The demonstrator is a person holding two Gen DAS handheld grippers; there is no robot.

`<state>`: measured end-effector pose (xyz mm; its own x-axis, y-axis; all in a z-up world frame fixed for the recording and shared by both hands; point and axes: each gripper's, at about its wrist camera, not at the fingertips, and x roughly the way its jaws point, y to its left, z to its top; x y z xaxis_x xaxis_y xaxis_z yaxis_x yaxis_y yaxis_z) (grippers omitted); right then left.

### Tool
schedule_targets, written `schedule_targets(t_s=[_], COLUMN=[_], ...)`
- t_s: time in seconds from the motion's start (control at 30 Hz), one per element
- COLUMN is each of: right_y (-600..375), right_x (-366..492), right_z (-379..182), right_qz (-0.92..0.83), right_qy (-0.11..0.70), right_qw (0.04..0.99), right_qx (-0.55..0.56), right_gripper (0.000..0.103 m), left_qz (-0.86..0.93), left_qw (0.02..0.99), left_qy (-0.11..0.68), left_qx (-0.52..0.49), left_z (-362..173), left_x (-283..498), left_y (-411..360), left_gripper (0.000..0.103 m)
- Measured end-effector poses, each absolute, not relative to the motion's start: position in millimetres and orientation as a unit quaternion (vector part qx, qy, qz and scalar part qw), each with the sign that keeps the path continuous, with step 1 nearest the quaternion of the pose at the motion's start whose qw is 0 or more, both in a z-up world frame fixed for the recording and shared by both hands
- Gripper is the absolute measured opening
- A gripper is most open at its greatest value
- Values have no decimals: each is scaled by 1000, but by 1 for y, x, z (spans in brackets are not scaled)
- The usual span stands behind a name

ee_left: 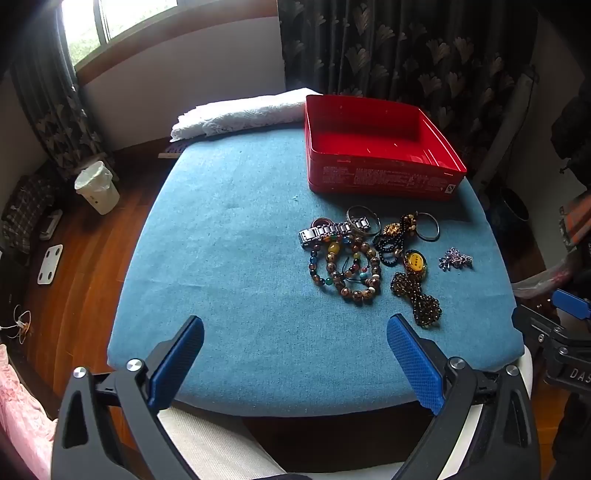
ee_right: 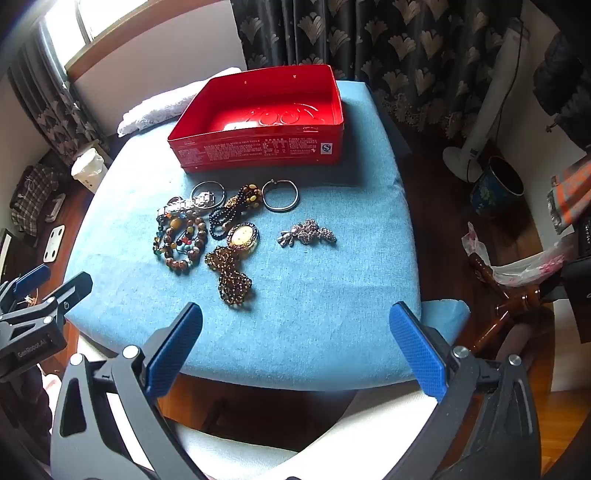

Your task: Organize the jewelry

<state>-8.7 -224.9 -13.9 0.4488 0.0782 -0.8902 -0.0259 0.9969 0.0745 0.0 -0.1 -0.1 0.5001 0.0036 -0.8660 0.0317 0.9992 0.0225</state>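
right wrist view: right hand-held gripper wide open, empty; brooch lies apart beside piled bracelets.

A white lace cloth lies folded at the far edge of the blue cloth-covered table. Dark curtains with a pale leaf pattern hang behind, beside a bright window. On the wooden floor stand a white waste bin with a liner, a white bathroom scale, a dark blue patterned pot and what may be a white fan stand.
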Motion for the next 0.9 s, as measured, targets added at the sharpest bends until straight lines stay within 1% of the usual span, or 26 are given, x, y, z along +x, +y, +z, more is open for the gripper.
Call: schedule_targets(t_s=[0.9], right_y=[-225], right_x=[-9], right_z=[-13], right_qz=[29], right_qy=[521], right_qw=[853], right_qx=[24], right_gripper=[98], left_qz=[-7], left_qw=[865], left_qy=[501], left_qx=[17], left_z=[-1], left_x=[-1], left_y=[1], left_gripper=[97])
